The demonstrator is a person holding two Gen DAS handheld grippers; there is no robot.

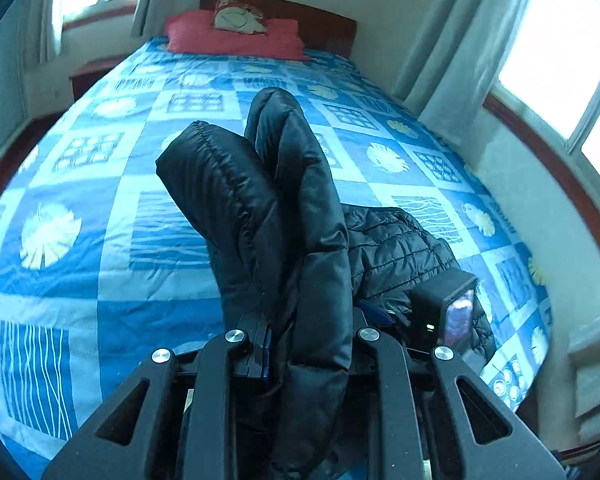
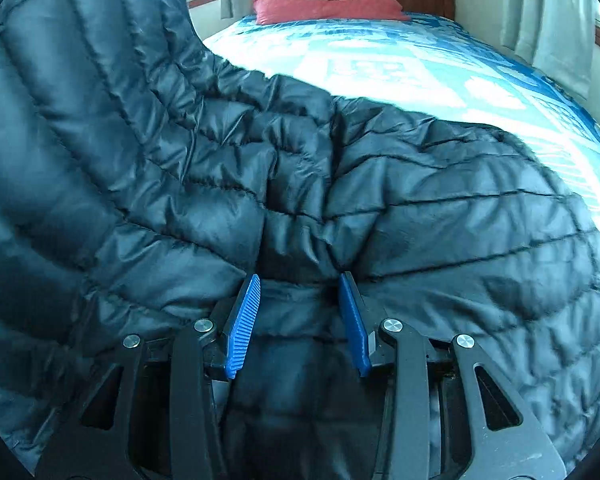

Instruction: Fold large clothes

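A black quilted puffer jacket (image 1: pixel 392 248) lies on the blue patchwork bedspread (image 1: pixel 100 200). My left gripper (image 1: pixel 310 320) is shut on a thick fold of the jacket (image 1: pixel 284 184), which stands up in front of the camera, lifted off the bed. In the right wrist view the jacket (image 2: pixel 260 152) fills most of the picture. My right gripper (image 2: pixel 300 292) is shut on a bunched fold of it, pinched between the blue pads (image 2: pixel 244 320). The other gripper's black body (image 1: pixel 444 308) shows at the jacket's right edge in the left wrist view.
A red pillow (image 1: pixel 232 36) with a small cushion lies at the dark wooden headboard (image 1: pixel 324 20). Windows with pale curtains (image 1: pixel 472 60) line the right wall. A wooden nightstand (image 1: pixel 88 76) stands left of the bed.
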